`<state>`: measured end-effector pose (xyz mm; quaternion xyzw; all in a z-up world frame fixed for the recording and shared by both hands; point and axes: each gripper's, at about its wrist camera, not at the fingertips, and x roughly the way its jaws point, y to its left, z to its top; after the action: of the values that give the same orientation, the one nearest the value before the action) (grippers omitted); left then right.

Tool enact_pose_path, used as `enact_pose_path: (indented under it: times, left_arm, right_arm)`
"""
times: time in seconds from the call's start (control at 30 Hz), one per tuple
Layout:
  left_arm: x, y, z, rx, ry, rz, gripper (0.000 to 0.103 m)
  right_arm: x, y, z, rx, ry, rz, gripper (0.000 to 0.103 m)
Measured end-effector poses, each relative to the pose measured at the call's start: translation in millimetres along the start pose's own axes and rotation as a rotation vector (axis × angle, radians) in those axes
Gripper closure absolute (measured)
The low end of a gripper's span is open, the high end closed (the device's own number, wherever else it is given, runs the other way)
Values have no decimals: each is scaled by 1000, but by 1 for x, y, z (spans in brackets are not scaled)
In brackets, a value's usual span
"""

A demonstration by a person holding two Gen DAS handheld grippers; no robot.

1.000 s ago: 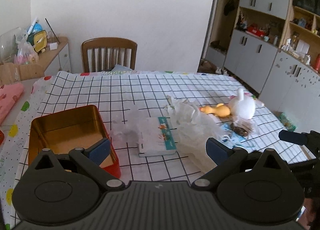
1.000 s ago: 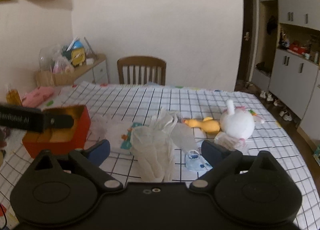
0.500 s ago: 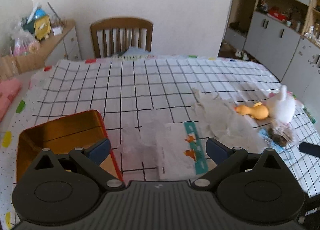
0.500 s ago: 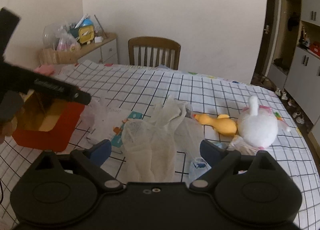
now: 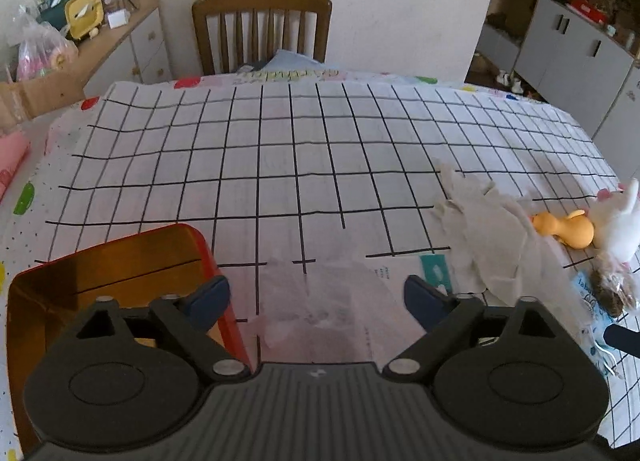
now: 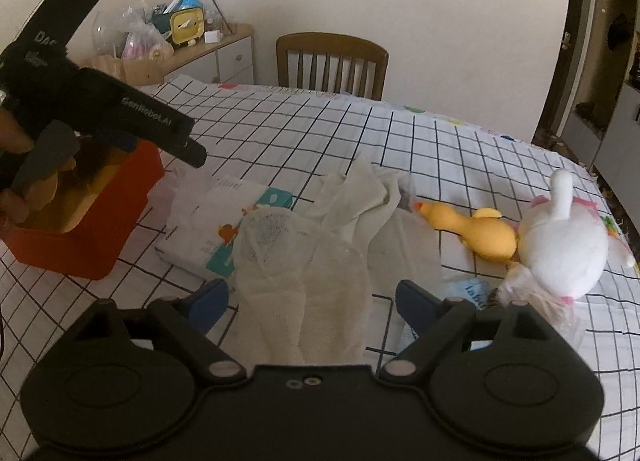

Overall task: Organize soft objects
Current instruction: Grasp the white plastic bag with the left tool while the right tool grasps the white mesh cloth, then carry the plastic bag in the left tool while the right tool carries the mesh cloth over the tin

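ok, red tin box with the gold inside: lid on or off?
Off. The red tin box stands open-topped, its gold inner walls and floor showing. No lid is visible in either view.

My right gripper [image 6: 312, 299] hangs over the white cloth [image 6: 304, 285], jaws wide and just now narrowing a little, cloth between them but not pinched. Rubber duck [image 6: 476, 231] lies touching the white plush toy [image 6: 560, 245] on my right. Left gripper [image 6: 160, 129] reaches over the red box [image 6: 84, 245].
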<state>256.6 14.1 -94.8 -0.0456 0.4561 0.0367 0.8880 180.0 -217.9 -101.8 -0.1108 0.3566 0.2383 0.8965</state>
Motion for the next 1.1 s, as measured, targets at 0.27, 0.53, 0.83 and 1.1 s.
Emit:
enact_pose_path:
  times: [0.27,0.53,0.83,1.1]
  left_arm:
    - [21,3,5,-16,45,2,39]
    - [33,1,3,5,78,5,60]
    - [34,-2,-4,38,84,-8,88]
    - [21,4,-5,22,52,-34,97]
  right_arm:
    - [15,-1,-1,-23,35,12,19]
    - [32,2,-4,-51,72,8,32]
    - [35,3,-7,-60,86,-4,76]
    - [19,-3,-2,-9,38,5,97]
